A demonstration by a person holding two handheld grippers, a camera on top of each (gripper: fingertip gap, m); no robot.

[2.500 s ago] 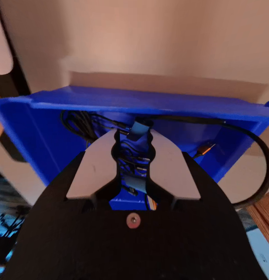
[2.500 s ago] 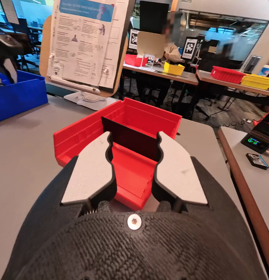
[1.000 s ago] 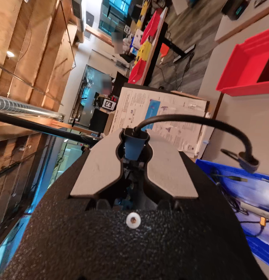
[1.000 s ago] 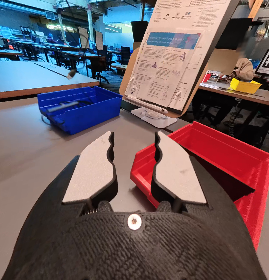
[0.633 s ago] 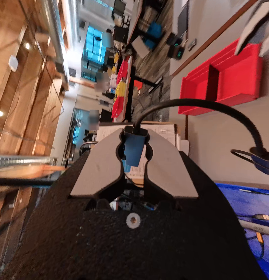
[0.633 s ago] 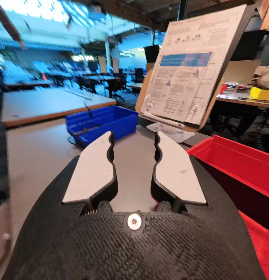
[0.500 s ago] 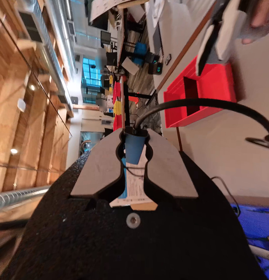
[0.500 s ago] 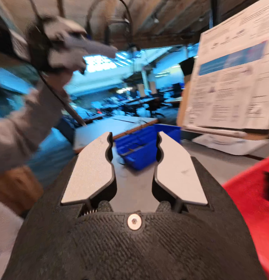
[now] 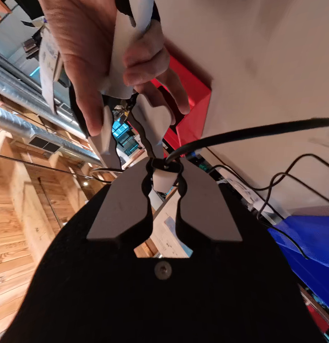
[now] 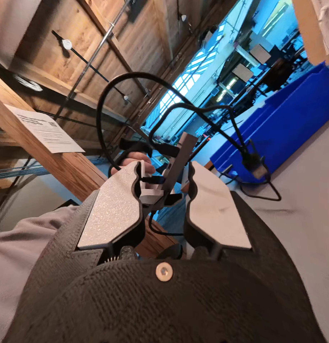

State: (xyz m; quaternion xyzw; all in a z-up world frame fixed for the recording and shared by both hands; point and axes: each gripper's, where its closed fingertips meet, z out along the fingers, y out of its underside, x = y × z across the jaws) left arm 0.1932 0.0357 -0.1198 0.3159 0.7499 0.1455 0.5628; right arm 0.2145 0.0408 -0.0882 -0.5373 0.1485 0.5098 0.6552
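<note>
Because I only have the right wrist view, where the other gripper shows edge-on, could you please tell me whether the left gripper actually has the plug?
Observer: Yes. In the left wrist view the left gripper is shut on the plug, which is pinched between its fingertips.
Operator: Thank you. Where does its cable leave?
Observer: The thick black cable exits the plug's far end and arcs off to the right of that picture.
Operator: Is anything beyond my gripper that I cannot see?
Observer: A red bin sits on the table, beyond the right gripper.

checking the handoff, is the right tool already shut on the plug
No, the right tool is open, its fingers apart, and the left tool clamps the plug.
</note>
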